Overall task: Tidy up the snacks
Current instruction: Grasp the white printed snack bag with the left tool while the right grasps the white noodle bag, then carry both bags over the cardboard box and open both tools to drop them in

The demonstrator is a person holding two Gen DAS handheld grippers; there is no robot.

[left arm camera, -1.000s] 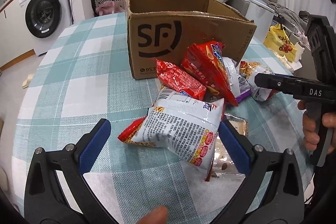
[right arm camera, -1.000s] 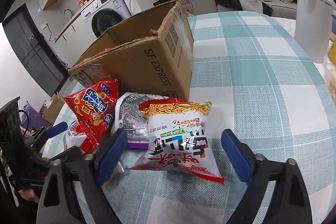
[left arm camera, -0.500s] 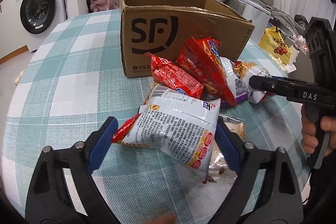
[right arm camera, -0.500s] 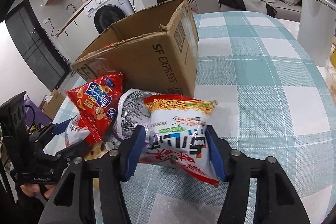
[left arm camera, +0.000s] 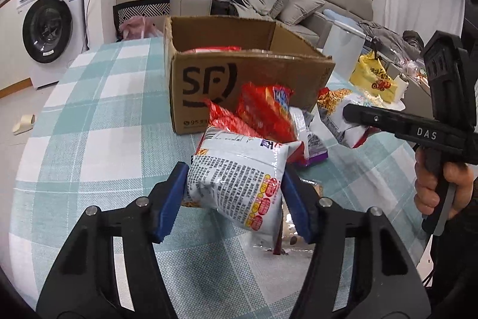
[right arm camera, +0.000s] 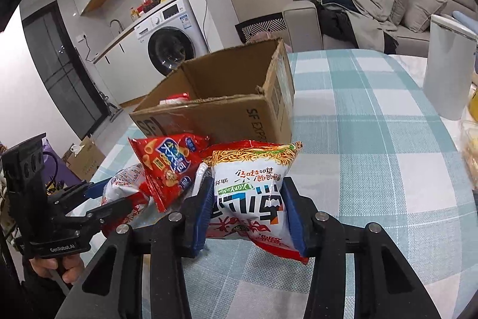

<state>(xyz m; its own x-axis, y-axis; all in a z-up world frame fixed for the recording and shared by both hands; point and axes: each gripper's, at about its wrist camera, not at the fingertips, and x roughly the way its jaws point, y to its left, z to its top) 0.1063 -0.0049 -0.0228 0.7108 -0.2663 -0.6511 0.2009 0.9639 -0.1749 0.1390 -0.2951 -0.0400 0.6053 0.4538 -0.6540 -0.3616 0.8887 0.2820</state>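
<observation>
A white snack bag with black print sits between the blue pads of my left gripper; its jaws are closing and the pads press the bag's sides, which hangs slightly above the checked tablecloth. My right gripper is shut on a white and red noodle packet, also lifted a little. Behind both stands an open cardboard box with some packets inside. A red snack bag leans against the box front, between the two held packets. The left gripper shows at the lower left of the right wrist view.
More packets lie in the pile: a second red packet, a purple one, a clear one under the white bag. A white bin and a yellow bag stand at the right. Teal checked table spreads left.
Both grippers closed from wide open onto their packets: the left on the white snack bag, the right on the noodle packet. Both packets have risen slightly off the table.
</observation>
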